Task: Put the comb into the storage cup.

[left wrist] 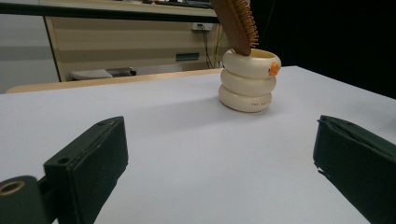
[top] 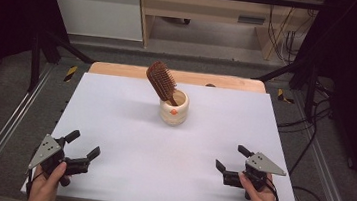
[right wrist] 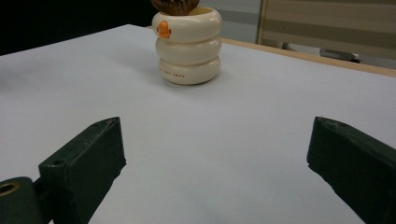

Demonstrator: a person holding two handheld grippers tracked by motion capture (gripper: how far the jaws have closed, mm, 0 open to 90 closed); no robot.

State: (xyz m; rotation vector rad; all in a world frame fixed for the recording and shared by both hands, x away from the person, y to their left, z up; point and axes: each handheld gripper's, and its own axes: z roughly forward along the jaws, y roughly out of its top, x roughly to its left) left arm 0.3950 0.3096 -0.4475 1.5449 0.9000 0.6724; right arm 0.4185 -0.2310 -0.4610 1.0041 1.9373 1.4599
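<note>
A cream ribbed cup (top: 174, 108) with a small orange mark stands near the middle back of the white table (top: 127, 140). A brown wooden hairbrush (top: 162, 80) leans in it, handle down, head tilted to the left. The cup (left wrist: 249, 80) and the brush (left wrist: 238, 23) show ahead of my left gripper (left wrist: 219, 154). My left gripper (top: 83, 143) rests at the front left, open and holding nothing. At the front right my right gripper (top: 232, 157) is also open and holding nothing, facing the cup (right wrist: 188, 45), with the brush (right wrist: 175, 5) at the top edge.
The white sheet covers a wooden table whose back edge (top: 119, 69) shows. Metal rails (top: 2, 132) run along both sides. Cables (top: 312, 145) trail on the floor at the right. A wooden cabinet (top: 201, 12) stands beyond the table.
</note>
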